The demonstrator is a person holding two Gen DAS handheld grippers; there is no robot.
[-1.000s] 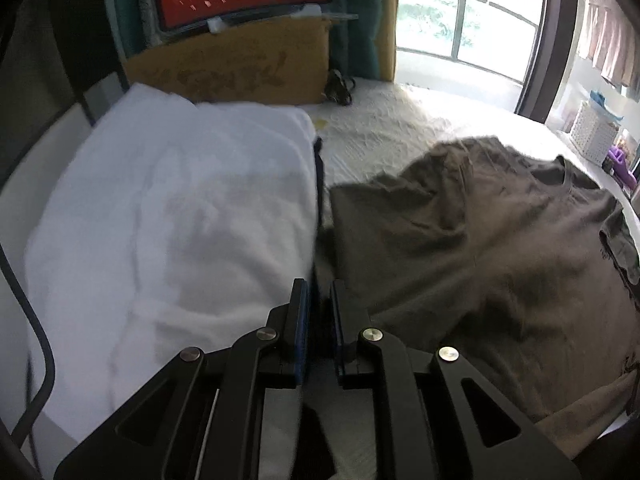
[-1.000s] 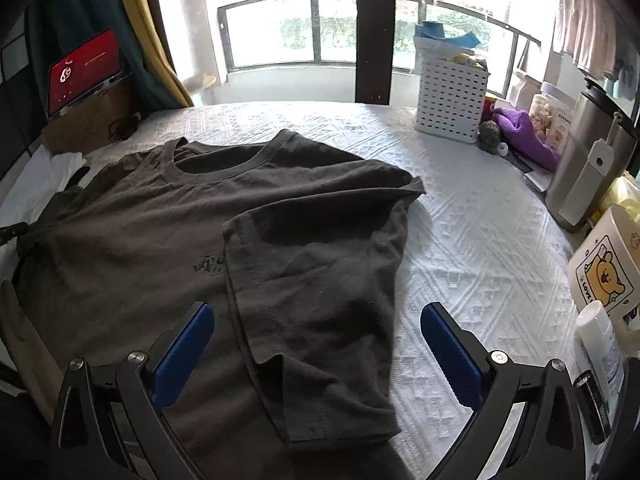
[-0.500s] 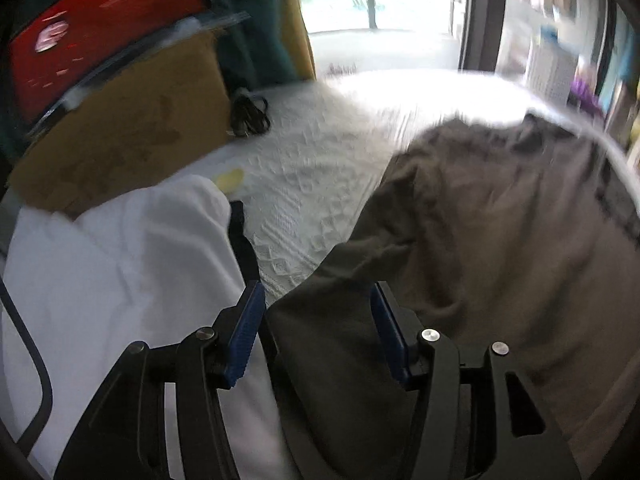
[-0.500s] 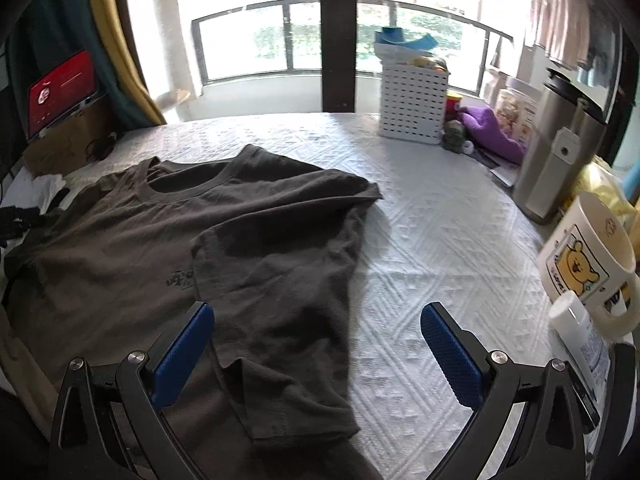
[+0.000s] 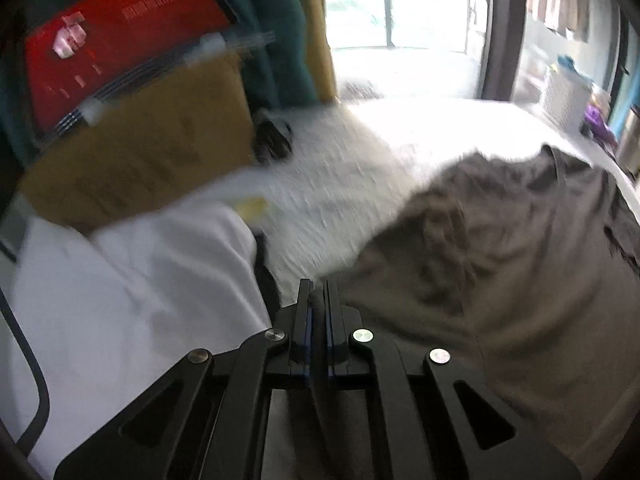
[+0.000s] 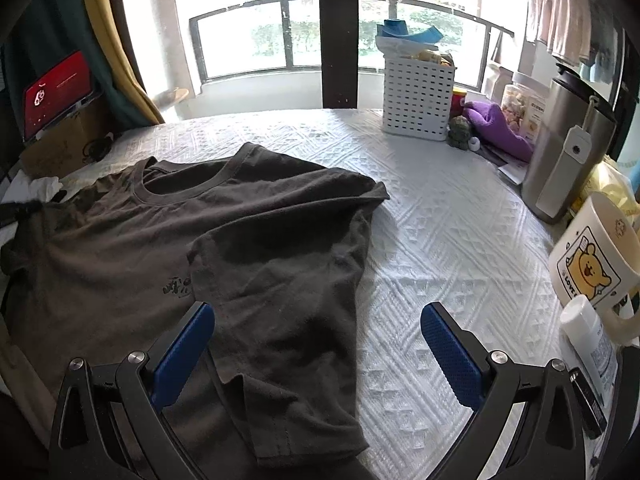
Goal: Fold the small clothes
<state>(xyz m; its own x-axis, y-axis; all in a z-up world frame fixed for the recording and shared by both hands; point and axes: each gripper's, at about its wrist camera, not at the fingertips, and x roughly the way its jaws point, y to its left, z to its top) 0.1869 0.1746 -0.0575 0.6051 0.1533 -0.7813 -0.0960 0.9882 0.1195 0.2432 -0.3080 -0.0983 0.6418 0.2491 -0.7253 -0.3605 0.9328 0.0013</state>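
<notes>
A dark brown T-shirt (image 6: 260, 240) lies face up on the white quilted cover (image 6: 440, 220), its right side and sleeve folded over the chest. In the left wrist view the shirt (image 5: 500, 260) bunches toward my left gripper (image 5: 318, 292). That gripper's jaws are closing tight on the shirt's left edge, and a strip of dark fabric sits pinched between the blue pads. My right gripper (image 6: 316, 312) hovers wide open above the folded flap near the hem, with nothing gripped.
A white cloth (image 5: 120, 300) lies left of the shirt, beside a cardboard box (image 5: 140, 152) carrying a red-screened laptop (image 5: 112, 40). On the right stand a white basket (image 6: 416, 96), a purple item (image 6: 496, 128), a steel flask (image 6: 568, 148) and a bear mug (image 6: 596, 260).
My left gripper opened around the shirt's left edge, then shut on it while shifting sideways. The right gripper stayed open and barely moved.
</notes>
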